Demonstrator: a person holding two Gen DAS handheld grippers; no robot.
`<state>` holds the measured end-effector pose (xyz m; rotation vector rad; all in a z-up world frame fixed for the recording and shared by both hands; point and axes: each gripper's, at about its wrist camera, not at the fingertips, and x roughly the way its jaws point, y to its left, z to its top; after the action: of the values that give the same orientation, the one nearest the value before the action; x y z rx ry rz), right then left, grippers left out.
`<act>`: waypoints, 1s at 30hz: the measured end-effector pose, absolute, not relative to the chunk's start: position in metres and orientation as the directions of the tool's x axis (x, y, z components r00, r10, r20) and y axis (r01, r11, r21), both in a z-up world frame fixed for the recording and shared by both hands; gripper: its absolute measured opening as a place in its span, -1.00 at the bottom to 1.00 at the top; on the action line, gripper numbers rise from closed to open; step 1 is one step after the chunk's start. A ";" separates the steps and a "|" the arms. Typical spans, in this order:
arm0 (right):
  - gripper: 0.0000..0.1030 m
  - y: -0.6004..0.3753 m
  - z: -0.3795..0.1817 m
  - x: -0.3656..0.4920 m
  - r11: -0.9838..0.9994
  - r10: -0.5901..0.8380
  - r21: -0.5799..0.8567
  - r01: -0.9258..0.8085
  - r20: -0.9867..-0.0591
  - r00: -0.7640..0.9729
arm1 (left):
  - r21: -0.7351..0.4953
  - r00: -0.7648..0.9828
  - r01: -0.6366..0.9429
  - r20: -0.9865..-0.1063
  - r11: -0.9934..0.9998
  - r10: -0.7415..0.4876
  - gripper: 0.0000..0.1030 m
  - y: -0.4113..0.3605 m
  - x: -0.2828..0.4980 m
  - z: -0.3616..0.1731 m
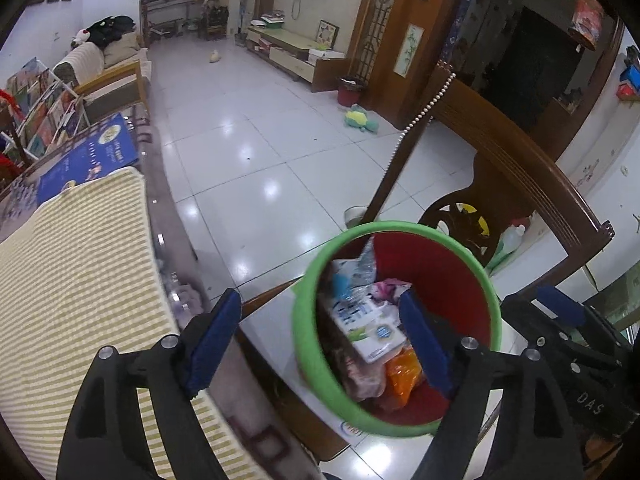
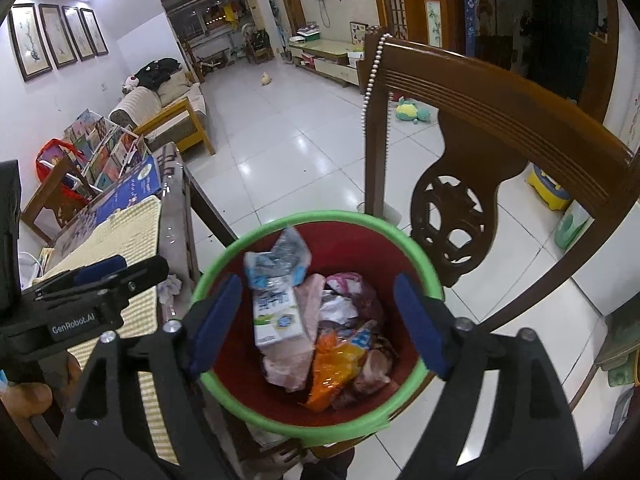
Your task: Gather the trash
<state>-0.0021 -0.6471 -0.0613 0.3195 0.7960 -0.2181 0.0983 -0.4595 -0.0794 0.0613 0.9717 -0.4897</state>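
Note:
A red trash bin with a green rim [image 1: 308,344] [image 2: 404,240] stands on a wooden chair seat beside the table. It holds a white milk carton [image 1: 372,330] [image 2: 276,316], an orange wrapper [image 1: 402,376] [image 2: 332,364], a crushed clear bottle [image 2: 280,258] and other scraps. My left gripper [image 1: 322,338] is open and empty, between the table edge and the bin. My right gripper [image 2: 318,322] is open and empty, right above the bin. The left gripper also shows in the right wrist view [image 2: 100,276], and the right gripper in the left wrist view [image 1: 560,312].
A yellow striped cloth [image 1: 72,280] [image 2: 116,232] covers the table at left, with a blue book [image 1: 88,156] beyond. A crumpled tissue [image 2: 170,284] lies at the table edge. A carved wooden chair back [image 2: 480,120] [image 1: 512,168] rises behind the bin. White tiled floor [image 1: 260,128] lies beyond.

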 end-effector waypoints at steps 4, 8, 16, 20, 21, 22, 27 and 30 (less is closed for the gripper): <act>0.85 -0.616 -0.048 -0.004 0.938 -0.078 0.188 0.292 -0.705 0.705 | -0.157 0.499 0.417 -0.784 0.895 -0.369 0.62 -0.429 0.095 -0.068; 0.91 -0.563 -0.030 -0.008 0.955 -0.114 0.136 0.265 -0.654 0.748 | -0.157 0.553 0.405 -0.743 0.901 -0.378 0.65 -0.379 0.090 -0.051; 0.91 -0.432 0.027 -0.030 0.961 -0.189 0.111 0.254 -0.404 0.895 | -0.181 0.722 0.366 -0.565 0.913 -0.401 0.84 -0.248 0.072 0.003; 0.91 -0.368 0.050 -0.046 0.962 -0.231 0.076 0.263 -0.287 0.929 | -0.194 0.791 0.341 -0.469 0.920 -0.392 0.85 -0.184 0.055 0.030; 0.91 -0.353 0.052 -0.046 0.970 -0.195 0.083 0.228 -0.290 0.937 | -0.186 0.812 0.328 -0.445 0.926 -0.377 0.85 -0.171 0.051 0.036; 0.91 -0.340 0.053 -0.046 0.974 -0.172 0.090 0.207 -0.299 0.939 | -0.177 0.830 0.313 -0.426 0.933 -0.359 0.85 -0.160 0.047 0.040; 0.91 -0.300 0.060 -0.057 0.966 -0.156 0.164 0.200 -0.250 0.956 | -0.026 0.915 0.213 -0.345 0.977 -0.209 0.85 -0.127 0.033 0.053; 0.91 -0.291 0.066 -0.057 0.962 -0.102 0.226 0.154 -0.227 0.968 | 0.022 0.952 0.118 -0.287 0.993 -0.107 0.85 -0.110 0.025 0.058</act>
<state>-0.0574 -0.2914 0.0664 0.2453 0.2161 -0.1305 0.0253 -0.1101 0.0577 0.0390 0.2891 -0.1145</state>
